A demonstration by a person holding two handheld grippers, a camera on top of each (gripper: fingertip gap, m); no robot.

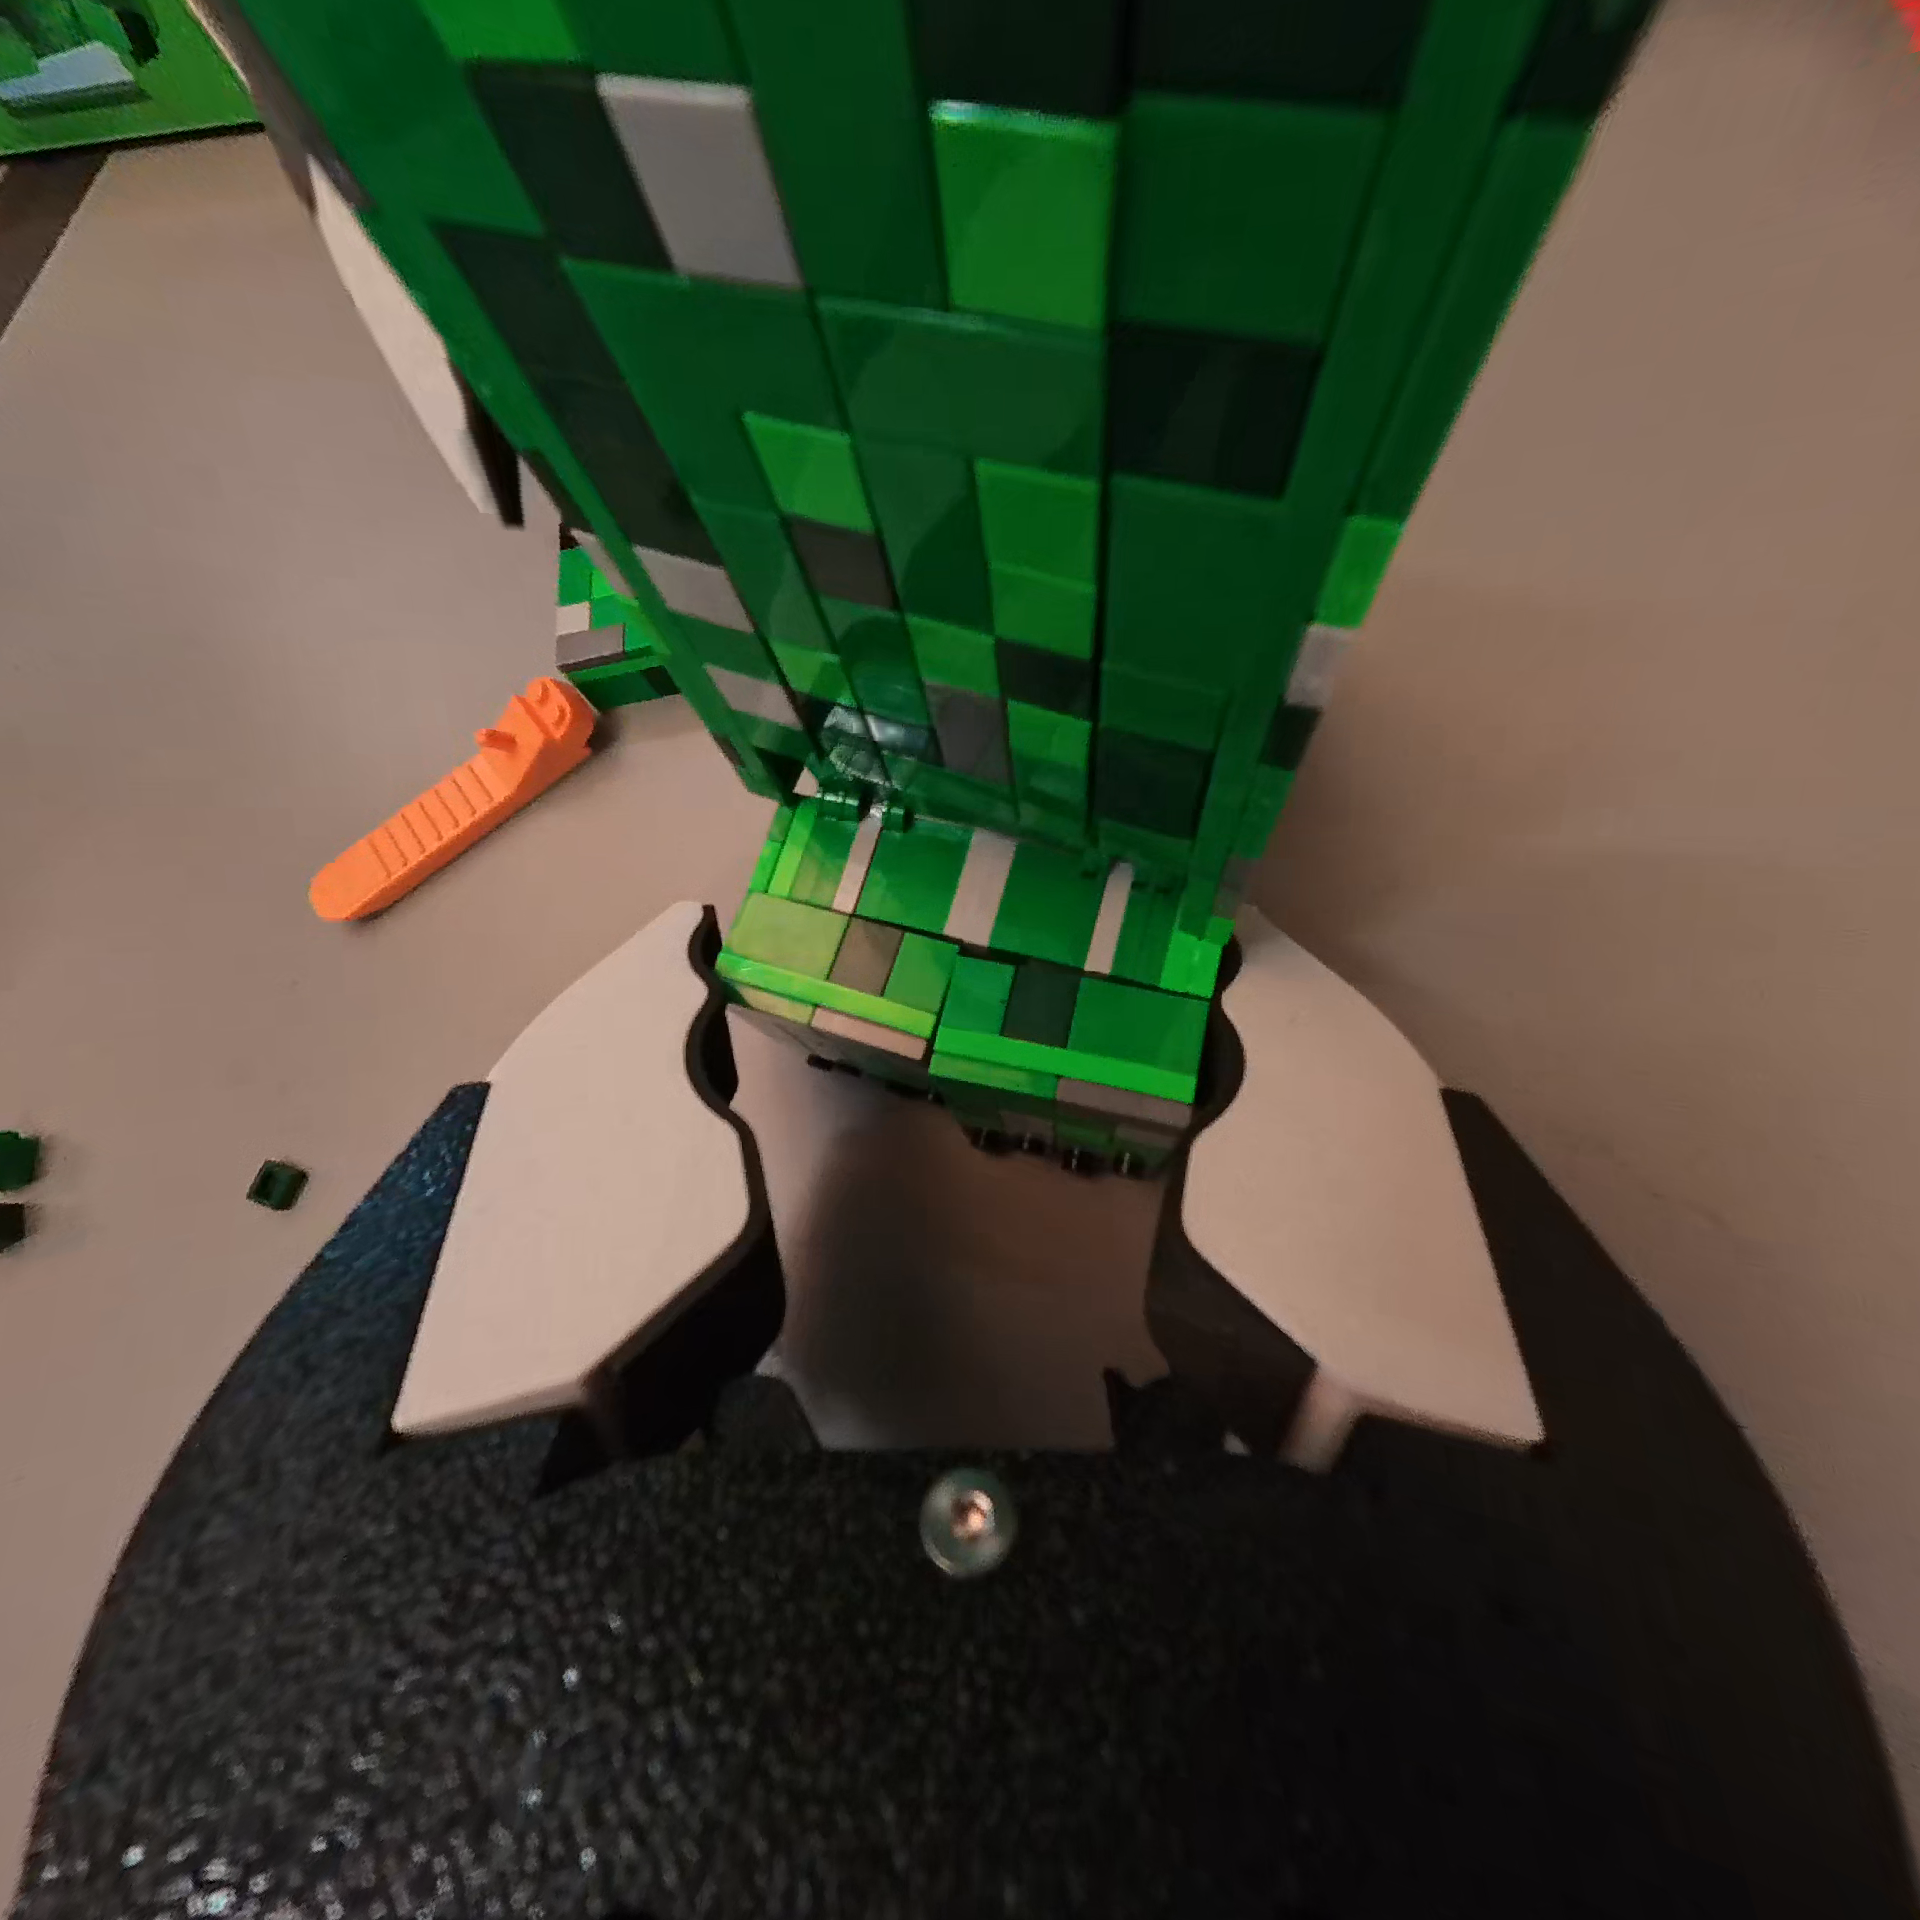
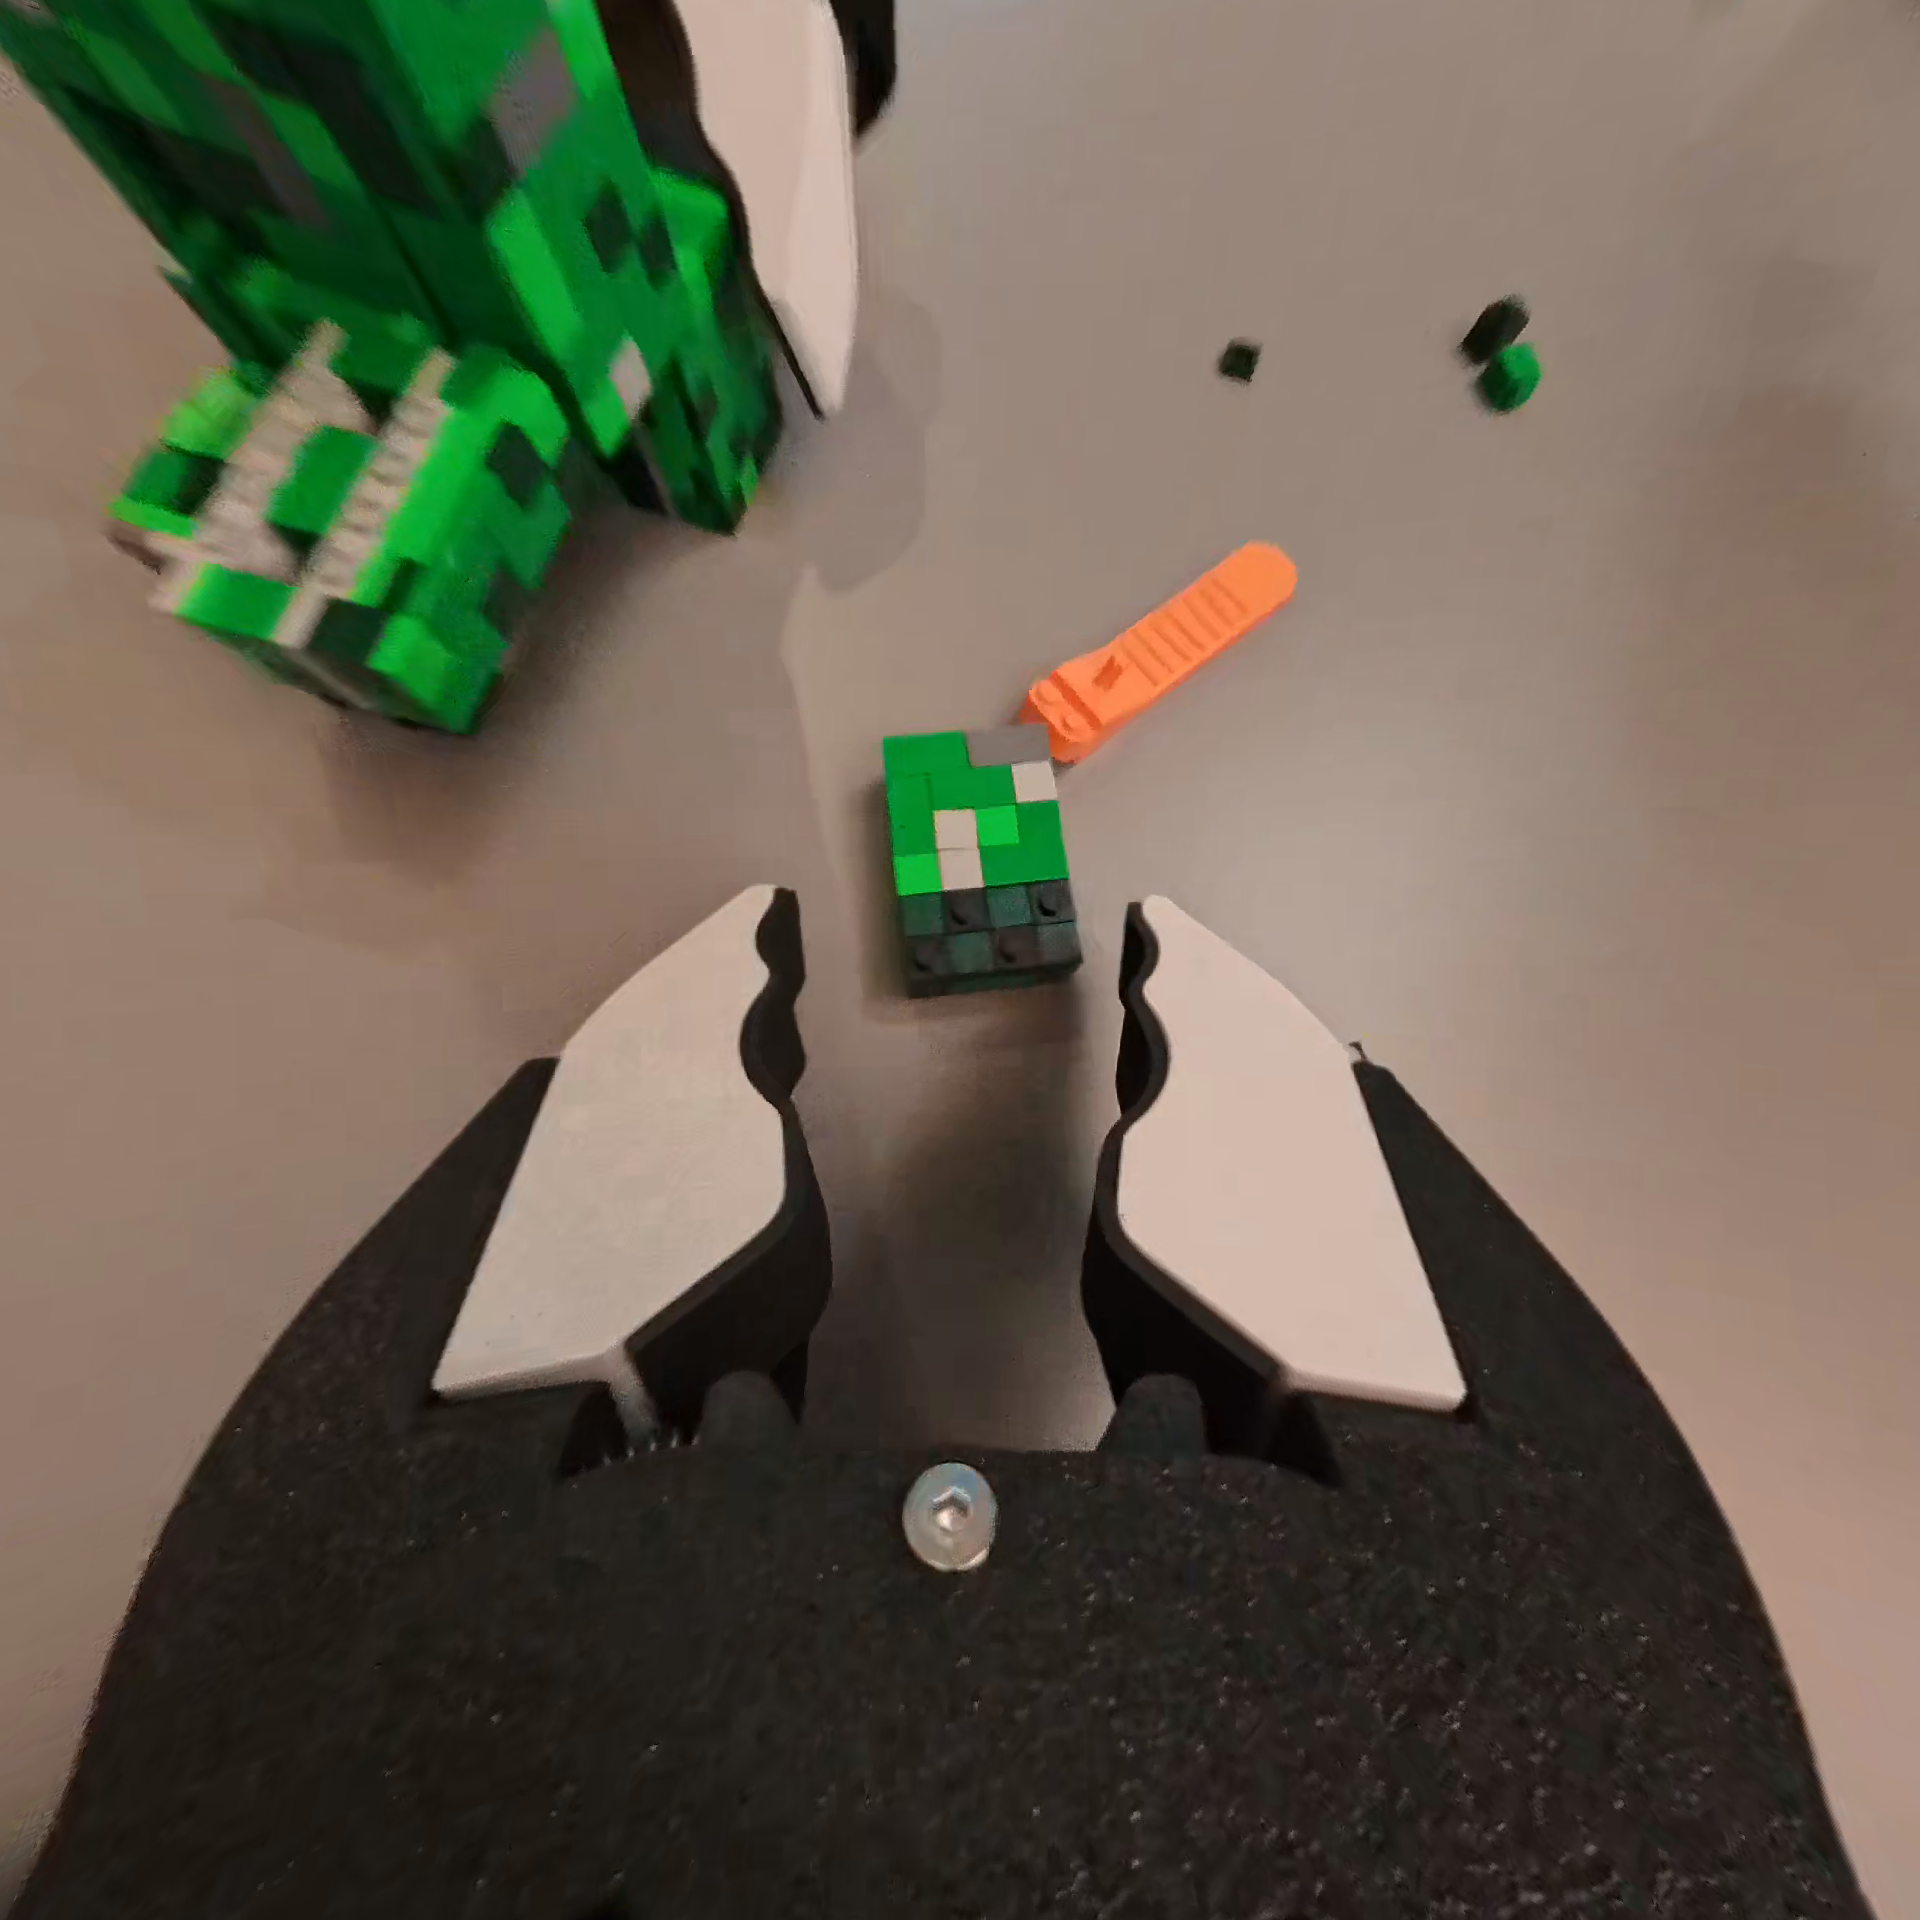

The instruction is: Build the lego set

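Observation:
A tall green Lego figure [image 1: 997,395] made of light green, dark green and grey tiles fills the left wrist view. My left gripper [image 1: 971,997] is shut on its foot block [image 1: 966,1008]. The figure also shows blurred at the top left of the right wrist view [image 2: 416,312], with the left gripper's white finger [image 2: 790,187] beside it. A small green, grey and dark green Lego block [image 2: 977,862] lies on the table just ahead of my right gripper [image 2: 961,925]. The right gripper is open and empty, with its jaws spread wider than the block.
An orange brick separator [image 2: 1164,644] lies touching the small block's far corner; it also shows in the left wrist view [image 1: 447,821]. A few small dark green loose pieces [image 2: 1496,358] lie on the beige table [image 2: 1558,935]. A green box [image 1: 104,73] sits at the far left.

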